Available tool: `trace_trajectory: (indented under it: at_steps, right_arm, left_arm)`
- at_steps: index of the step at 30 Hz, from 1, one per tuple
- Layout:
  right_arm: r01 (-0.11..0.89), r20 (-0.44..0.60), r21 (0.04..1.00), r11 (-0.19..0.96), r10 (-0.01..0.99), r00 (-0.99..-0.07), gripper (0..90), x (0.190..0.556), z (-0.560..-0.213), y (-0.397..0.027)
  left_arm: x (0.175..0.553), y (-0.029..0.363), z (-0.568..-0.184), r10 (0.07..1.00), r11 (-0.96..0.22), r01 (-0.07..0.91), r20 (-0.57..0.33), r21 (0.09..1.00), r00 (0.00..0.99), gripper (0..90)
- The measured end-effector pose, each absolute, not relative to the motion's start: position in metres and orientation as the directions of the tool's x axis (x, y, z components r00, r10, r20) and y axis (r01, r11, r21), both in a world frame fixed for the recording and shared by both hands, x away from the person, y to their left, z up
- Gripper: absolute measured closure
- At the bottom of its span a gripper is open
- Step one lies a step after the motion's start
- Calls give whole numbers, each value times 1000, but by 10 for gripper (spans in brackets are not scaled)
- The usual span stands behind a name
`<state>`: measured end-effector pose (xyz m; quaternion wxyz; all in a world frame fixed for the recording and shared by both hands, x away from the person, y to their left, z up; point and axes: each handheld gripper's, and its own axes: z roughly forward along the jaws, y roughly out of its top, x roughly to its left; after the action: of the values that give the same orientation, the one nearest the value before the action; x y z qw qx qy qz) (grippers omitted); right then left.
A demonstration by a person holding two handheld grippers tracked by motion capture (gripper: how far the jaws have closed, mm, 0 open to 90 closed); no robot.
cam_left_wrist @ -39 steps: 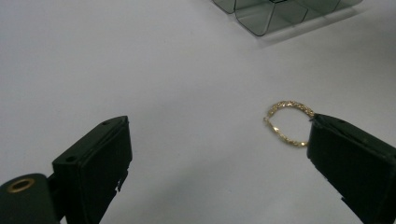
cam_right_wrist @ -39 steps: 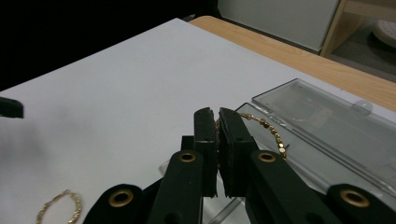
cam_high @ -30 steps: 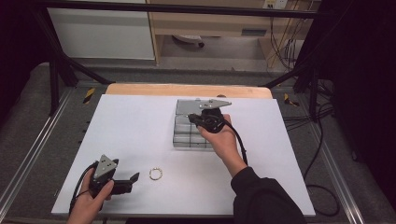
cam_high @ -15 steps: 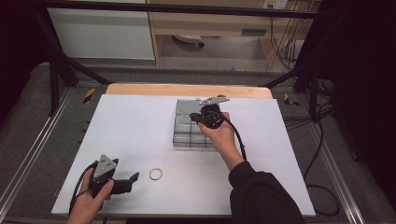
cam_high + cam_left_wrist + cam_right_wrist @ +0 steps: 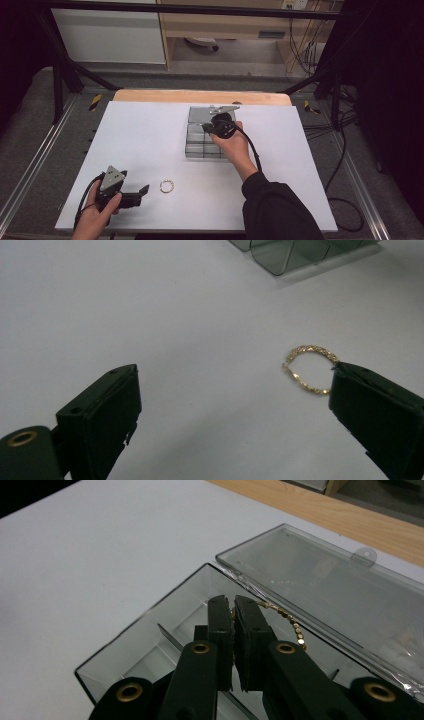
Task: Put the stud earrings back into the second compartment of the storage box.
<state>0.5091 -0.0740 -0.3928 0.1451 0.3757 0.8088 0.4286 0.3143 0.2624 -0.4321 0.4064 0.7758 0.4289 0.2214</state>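
The right gripper [image 5: 234,605] pinches one gold chain [image 5: 289,620] over the box [image 5: 150,645]; the left gripper [image 5: 235,390], spread, flanks one ring [image 5: 307,367].

From my right tongs [image 5: 233,605] camera, the gold chain [image 5: 290,622] mostly disappears behind the jaws, so I can't tell where it ends. My left tongs' right jaw covers part of the gold ring [image 5: 307,369]. The clear box [image 5: 290,252] is cut off at the top edge.
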Motion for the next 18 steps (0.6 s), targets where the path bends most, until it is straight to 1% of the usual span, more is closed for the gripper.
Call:
trace_trajectory:
  at_steps: [7,18]
  right_arm:
    - [516,101,784,345,749,-654,867,515,-400,-78]
    - [538,94,763,358,762,-640,867,520,-409,-78]
  left_arm:
    - [314,262,-433,843,-305,488,-6,818,538,72]
    - [314,262,-433,843,-304,486,-7,819,538,72]
